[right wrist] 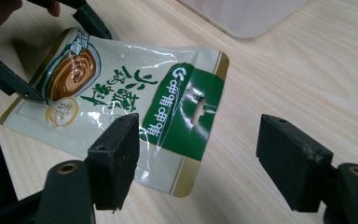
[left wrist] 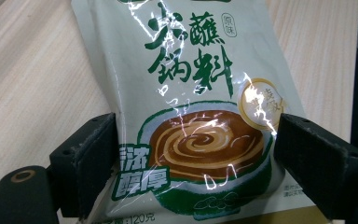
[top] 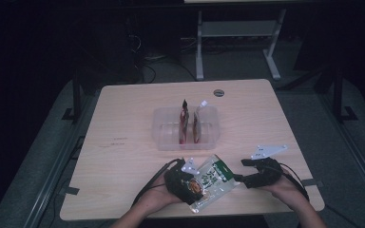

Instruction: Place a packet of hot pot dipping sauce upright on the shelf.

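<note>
A green-and-white sauce pouch [top: 210, 182] lies at the near edge of the table [top: 123, 123], between our two hands. Its long axis runs on a slant, the green header with the hang hole pointing up and right toward the right gripper [top: 247, 172], the printed bowl end down and left.

Our left gripper [left wrist: 193, 154] has that bowl end between its jaws, one pad at each side edge of the pouch; they look to be pressing on it, and we judge the pouch held. Our right gripper [right wrist: 198, 161] stands wide open and holds nothing, the header corner lying just beyond and between its jaws. The left hand is on the pouch; the right is just beside it.

Farther out, mid-table, sits a clear plastic bin [top: 164, 137] with two pouches [top: 185, 124] standing upright in it. The tabletop is pale wood grain. Beyond it the room is dim, with grey carpet, trailing cables and the white legs of another desk [top: 199, 52].
</note>
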`<state>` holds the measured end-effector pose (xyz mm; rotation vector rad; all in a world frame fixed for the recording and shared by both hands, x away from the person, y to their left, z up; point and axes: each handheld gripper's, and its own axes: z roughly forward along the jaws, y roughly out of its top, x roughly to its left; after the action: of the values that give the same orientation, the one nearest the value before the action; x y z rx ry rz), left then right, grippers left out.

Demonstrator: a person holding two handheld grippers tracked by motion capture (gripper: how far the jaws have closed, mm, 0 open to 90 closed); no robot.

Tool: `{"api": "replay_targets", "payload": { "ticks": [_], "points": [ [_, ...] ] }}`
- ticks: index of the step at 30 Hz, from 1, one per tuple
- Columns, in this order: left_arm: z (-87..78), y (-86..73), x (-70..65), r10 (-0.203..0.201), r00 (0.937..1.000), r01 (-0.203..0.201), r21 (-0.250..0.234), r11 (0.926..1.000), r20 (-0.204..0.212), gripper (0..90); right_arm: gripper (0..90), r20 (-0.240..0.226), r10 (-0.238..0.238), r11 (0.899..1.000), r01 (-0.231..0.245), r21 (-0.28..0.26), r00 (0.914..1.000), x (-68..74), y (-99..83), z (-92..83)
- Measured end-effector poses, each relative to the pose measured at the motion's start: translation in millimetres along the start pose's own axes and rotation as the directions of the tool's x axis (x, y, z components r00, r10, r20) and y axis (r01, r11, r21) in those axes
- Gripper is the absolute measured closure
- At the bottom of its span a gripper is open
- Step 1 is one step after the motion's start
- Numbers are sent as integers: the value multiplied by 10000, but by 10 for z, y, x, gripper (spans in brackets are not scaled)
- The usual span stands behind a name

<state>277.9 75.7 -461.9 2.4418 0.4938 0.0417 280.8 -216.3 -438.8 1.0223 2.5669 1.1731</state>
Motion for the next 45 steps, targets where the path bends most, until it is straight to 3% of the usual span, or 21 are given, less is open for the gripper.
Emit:
{"api": "replay_targets", "payload": {
  "ticks": [1, 4, 10, 13, 17, 19, 25, 29, 39, 45],
  "points": [
    [-3, 0, -3, 210, 9997, -209, 115, 9997, -87, 139, 297, 4, 15, 10000, -15, 2, 10000, -1, 0, 2],
    [10, -4, -35, 207, 9994, -206, 11, 9998, -278, 145, 297, -19, -8, 10000, 8, 21, 10000, -11, -2, 6],
    [-10, -6, -59, 270, 9971, -270, 1, 9996, -714, 267, 297, -28, 1, 10000, -1, 33, 10000, -17, 2, 10],
    [-20, -3, -59, 205, 9961, -209, -40, 9998, -853, 342, 297, -36, -52, 10000, 52, 5, 10000, -16, 5, 9],
    [-43, -6, -5, 42, 9953, -64, -220, 9997, -972, 532, 298, -49, -72, 10000, 72, -12, 10000, -19, 7, 8],
    [-45, -6, 10, 20, 9959, -46, -284, 9996, -906, 618, 298, -53, 27, 10000, -26, 41, 10000, -17, 11, 6],
    [-48, -3, 59, -7, 9978, -17, -356, 9994, -658, 754, 299, -79, 6, 10000, -5, 55, 10000, -16, 15, 10],
    [-63, -16, 118, -130, 9998, 122, -464, 9989, -167, 846, 299, -76, -17, 10000, 18, 29, 10000, -15, 15, 10],
    [-156, -13, 183, 56, 9982, -13, -716, 9974, 597, 900, 299, -115, 44, 10000, -45, -89, 9999, -28, 15, -13],
    [-301, 23, 186, 264, 9970, -176, -1189, 9927, 730, 900, 299, -265, 32, 9997, -38, -243, 9996, -38, 18, -27]
  ]
}}
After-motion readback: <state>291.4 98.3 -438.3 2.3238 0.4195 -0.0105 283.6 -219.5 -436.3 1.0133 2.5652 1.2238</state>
